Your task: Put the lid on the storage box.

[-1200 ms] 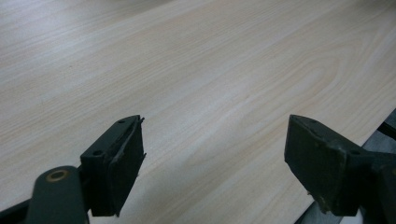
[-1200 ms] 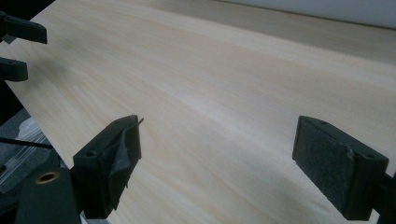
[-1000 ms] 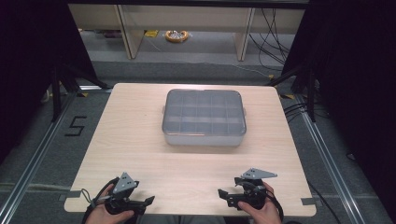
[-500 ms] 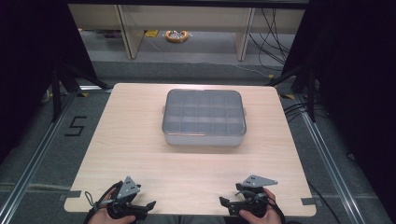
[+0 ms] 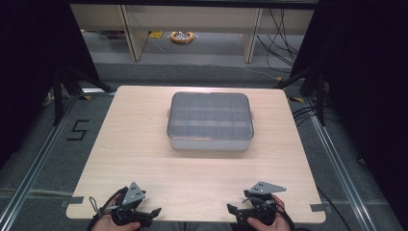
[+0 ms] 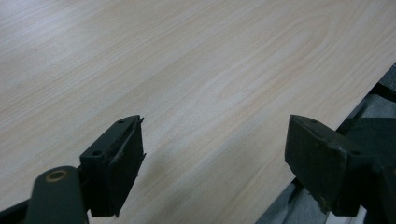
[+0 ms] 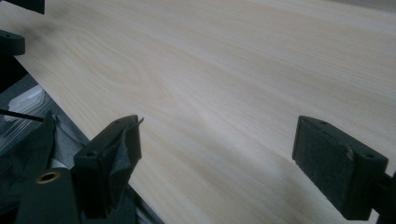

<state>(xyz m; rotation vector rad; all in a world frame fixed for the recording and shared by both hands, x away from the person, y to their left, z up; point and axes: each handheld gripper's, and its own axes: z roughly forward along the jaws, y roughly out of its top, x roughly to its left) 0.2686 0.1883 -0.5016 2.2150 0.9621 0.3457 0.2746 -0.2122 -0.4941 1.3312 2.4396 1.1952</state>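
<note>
- Pale wood table (image 5: 144,144), lidded grey compartment box (image 5: 210,121) at centre, unmoved since 1 s ago.
- Left gripper (image 5: 149,215) and right gripper (image 5: 235,213) drawn back to near edge, jaws spread wide, empty.
- Hands cut off below; box contents unclear.

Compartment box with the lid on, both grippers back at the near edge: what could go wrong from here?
1. The compartment box is shut, and its smooth lid may slip from open jaws.
2. Left gripper and right gripper hang at the table edge, so a low reach may catch it.

Lidded box (image 5: 210,120) mid-table (image 5: 134,159); both tools at near edge, well apart.
</note>
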